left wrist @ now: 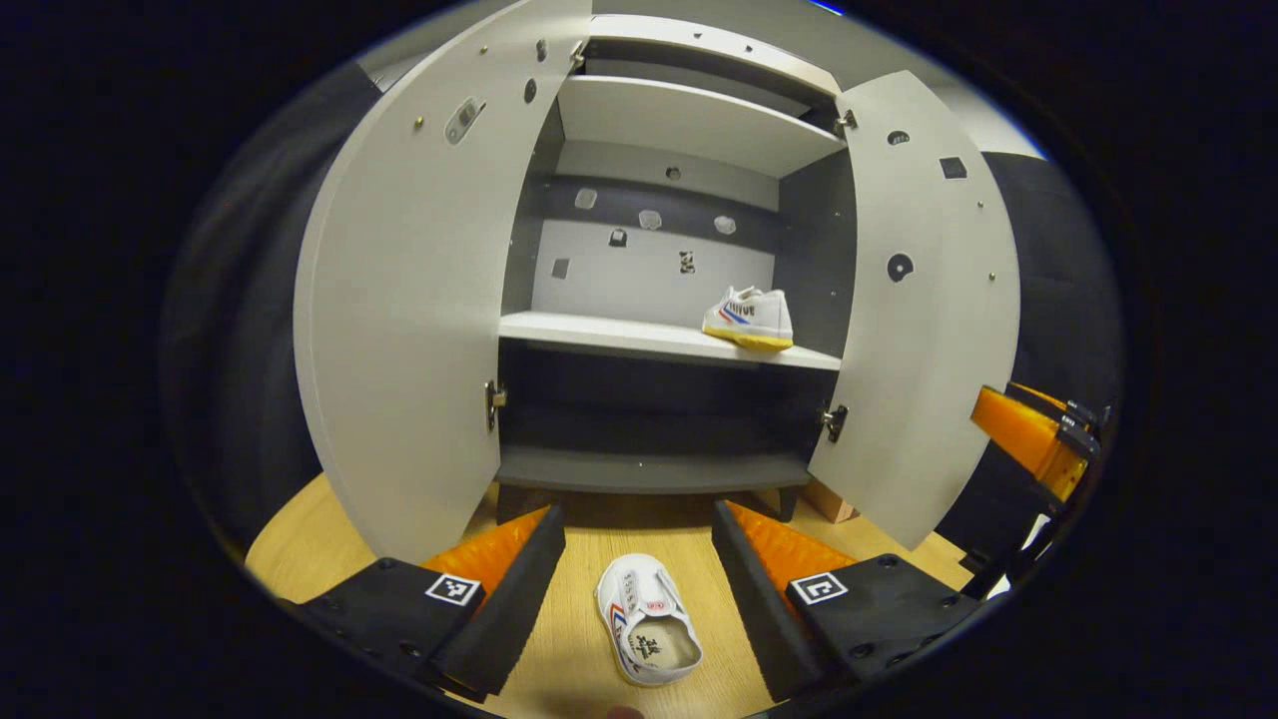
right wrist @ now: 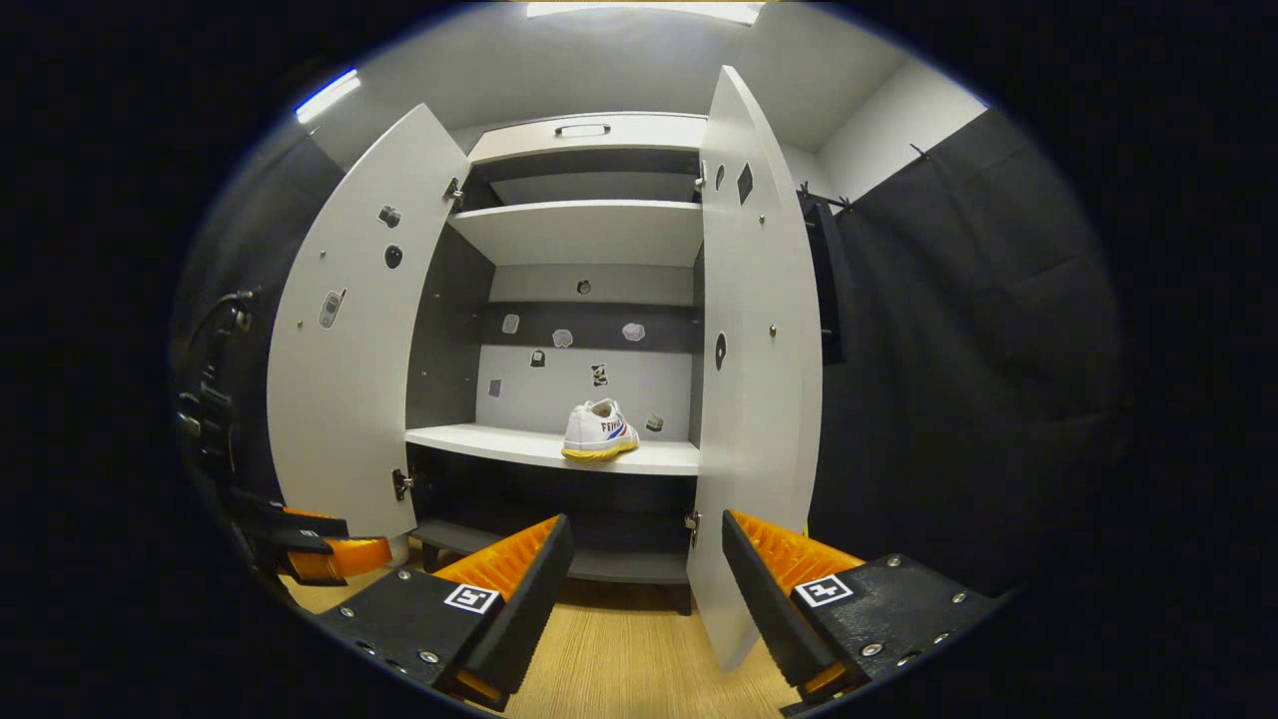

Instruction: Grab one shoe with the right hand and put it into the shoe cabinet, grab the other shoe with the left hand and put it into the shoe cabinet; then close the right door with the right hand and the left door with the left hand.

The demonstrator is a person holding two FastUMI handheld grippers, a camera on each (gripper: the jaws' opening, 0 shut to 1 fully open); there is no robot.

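In the left gripper view the left tongs [left wrist: 639,574] stand spread wide and released, with a small white shoe [left wrist: 647,619] lying on the wooden floor [left wrist: 319,544] between the two fingers, touched by neither. Its opening faces up, showing a pale insole — red and blue stripes run along its side. The right tongs [right wrist: 639,584] are likewise spread and grasp nothing, hanging over the floor before the cabinet [right wrist: 589,235]. Beyond them the grey cabinet stands with the left door [left wrist: 399,300] and the right door [left wrist: 924,300] both swung open. On its middle shelf [left wrist: 639,338], toward the right end, sits the other shoe [left wrist: 751,320] — white, upright, with a yellowish sole and the same red and blue side marking.
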